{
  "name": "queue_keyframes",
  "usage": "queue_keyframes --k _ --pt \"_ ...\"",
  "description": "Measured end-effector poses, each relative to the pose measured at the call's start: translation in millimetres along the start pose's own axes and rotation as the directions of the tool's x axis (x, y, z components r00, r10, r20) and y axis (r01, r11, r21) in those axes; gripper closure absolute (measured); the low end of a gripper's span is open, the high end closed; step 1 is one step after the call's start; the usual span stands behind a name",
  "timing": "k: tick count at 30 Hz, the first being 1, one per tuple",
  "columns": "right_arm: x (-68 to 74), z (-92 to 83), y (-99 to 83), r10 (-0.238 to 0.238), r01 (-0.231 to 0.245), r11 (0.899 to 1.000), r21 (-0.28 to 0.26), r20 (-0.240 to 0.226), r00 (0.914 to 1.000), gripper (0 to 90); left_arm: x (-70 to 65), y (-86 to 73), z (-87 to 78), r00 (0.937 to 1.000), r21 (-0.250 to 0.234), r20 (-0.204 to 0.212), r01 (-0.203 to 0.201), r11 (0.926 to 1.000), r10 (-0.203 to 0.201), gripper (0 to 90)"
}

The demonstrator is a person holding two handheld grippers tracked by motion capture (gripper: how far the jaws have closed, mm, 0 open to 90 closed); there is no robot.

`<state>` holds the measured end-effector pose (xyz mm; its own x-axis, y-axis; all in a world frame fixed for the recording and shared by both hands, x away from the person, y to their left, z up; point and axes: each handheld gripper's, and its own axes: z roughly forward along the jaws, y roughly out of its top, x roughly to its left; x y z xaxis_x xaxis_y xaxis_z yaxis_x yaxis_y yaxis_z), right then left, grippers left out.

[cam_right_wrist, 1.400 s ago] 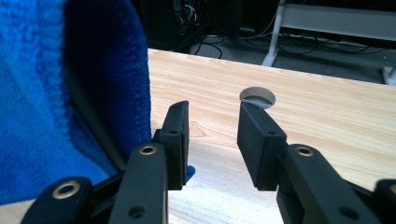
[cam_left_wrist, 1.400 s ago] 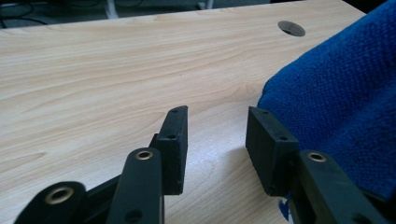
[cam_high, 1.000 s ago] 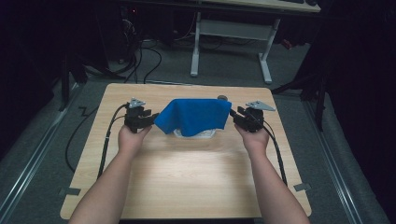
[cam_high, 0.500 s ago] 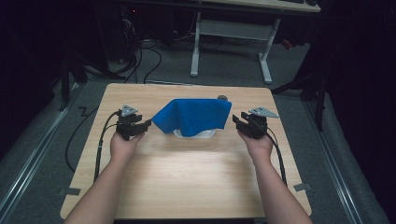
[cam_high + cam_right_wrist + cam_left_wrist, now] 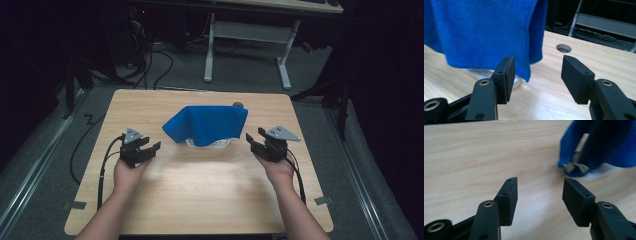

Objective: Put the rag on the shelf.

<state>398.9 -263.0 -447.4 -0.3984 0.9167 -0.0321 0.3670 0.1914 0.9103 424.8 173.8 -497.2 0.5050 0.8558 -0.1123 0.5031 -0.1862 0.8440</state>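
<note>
Blue cloth point(image 5: 207, 124) sits at the table's point(image 5: 200, 195) middle, toward the far side, draped over a pale, clear-looking object point(image 5: 209, 144) whose lower rim pokes out under the hem. What that object is can't be told. Cloth hangs tent-like, corners drooping left and right, nobody touching it

Left gripper point(image 5: 145, 150) is left of the cloth, well apart from it, held just above the wood. Jaws spread wide, have just been opening, nothing between them. Left gripper view: gripper point(image 5: 539, 192) points across bare wood, with the cloth point(image 5: 604, 145) blurred at upper right and a bit of the pale object point(image 5: 576, 166) under its edge

Right gripper point(image 5: 256, 140) is right of the cloth, near its hanging corner but clear of it. Jaws also spread, have just been opening, empty. Right gripper view: gripper point(image 5: 537, 72) faces the cloth point(image 5: 486, 32), which hangs past the near jaw; the pale rim point(image 5: 516, 81) sits on the table below it. Round cable hole point(image 5: 563, 48) in the tabletop beyond

Both hands low over the table, cables trailing back toward the person
</note>
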Motion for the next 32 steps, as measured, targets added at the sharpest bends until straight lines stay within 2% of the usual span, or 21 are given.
queue_keyframes --k 4,7,10,13,16,19,20,23,24,25,26,27,28,29,30,31,32 --pt "7.0 -11.4 -6.4 0.001 -0.001 1.0 0.028 -0.007 1.0 41.6 -16.6 -11.6 -14.9 0.9997 -0.002 0.018 -0.018 0.9998 0.018 46.0" --pt "14.9 -21.8 -12.1 -0.026 0.026 1.0 0.008 -0.007 0.9996 40.9 -28.3 -18.5 -25.6 0.9987 -0.009 0.044 -0.025 0.9996 0.025 45.5" --pt "23.7 -30.9 -18.3 -0.029 0.029 0.999 0.013 -0.021 0.9993 38.7 -39.3 -24.6 -34.0 0.997 -0.008 0.061 -0.046 0.9989 0.047 44.7" --pt "34.3 -39.8 -25.4 -0.034 0.034 0.999 0.019 -0.033 0.9989 36.9 -52.3 -32.4 -41.3 0.9942 0.019 0.079 -0.074 0.997 0.073 43.5" --pt "46.0 -47.5 -33.3 -0.062 0.063 0.998 0.027 -0.04 0.9972 34.7 -64.0 -39.8 -47.7 0.9917 0.023 0.099 -0.085 0.9961 0.082 43.0" --pt "55.6 -53.4 -42.8 -0.063 0.065 0.997 0.036 -0.064 0.996 33.1 -79.1 -49.5 -48.9 0.9886 0.044 0.113 -0.105 0.9935 0.1 42.3" --pt "61.5 -55.0 -49.4 -0.048 0.052 0.997 0.052 -0.076 0.9959 32.0 -82.7 -52.4 -48.5 0.9876 0.049 0.111 -0.116 0.992 0.11 41.7" --pt "70.2 -54.8 -66.0 -0.029 0.036 0.996 0.078 -0.092 0.9953 30.0 -100.6 -69.7 -42.7 0.9807 0.074 0.15 -0.137 0.9878 0.125 41.4" --pt "72.9 -54.6 -74.2 -0.017 0.025 0.996 0.081 -0.091 0.9957 30.3 -106.0 -71.9 -39.7 0.9763 0.106 0.173 -0.149 0.9831 0.129 42.8" --pt "75.6 -53.6 -82.6 -0.002 0.011 0.996 0.091 -0.099 0.9951 30.8 -111.1 -71.4 -37.4 0.9689 0.12 0.203 -0.168 0.9785 0.141 42.9" --pt "78.1 -51.1 -88.4 -0.002 0.017 0.992 0.126 -0.116 0.9932 30.0 -116.2 -72.0 -37.2 0.9639 0.114 0.216 -0.183 0.9764 0.156 41.2" --pt "80.7 -48.0 -91.8 -0.025 0.046 0.985 0.164 -0.131 0.9911 29.2 -117.8 -72.4 -37.0 0.9586 0.111 0.206 -0.222 0.9686 0.196 41.1" --pt "82.5 -45.8 -94.3 -0.055 0.078 0.981 0.178 -0.126 0.9904 29.5 -118.7 -73.0 -36.4 0.9577 0.123 0.203 -0.232 0.965 0.204 41.1" --pt "82.6 -44.4 -95.8 -0.061 0.084 0.979 0.187 -0.123 0.9905 30.1 -118.3 -73.2 -36.3 0.959 0.13 0.203 -0.227 0.9653 0.198 41.2" --pt "81.7 -43.3 -96.1 -0.052 0.076 0.979 0.192 -0.125 0.9908 30.3 -116.6 -72.9 -36.3 0.9609 0.131 0.211 -0.21 0.9689 0.18 41.6" --pt "79.9 -42.0 -95.7 -0.023 0.049 0.979 0.196 -0.132 0.991 30.3 -116.4 -73.0 -36.5 0.9667 0.128 0.214 -0.171 0.977 0.141 41.7" --pt "79.5 -41.2 -95.0 -0.013 0.037 0.981 0.191 -0.129 0.9915 30.3 -115.1 -72.7 -36.6 0.9686 0.128 0.209 -0.164 0.9781 0.135 41.7"
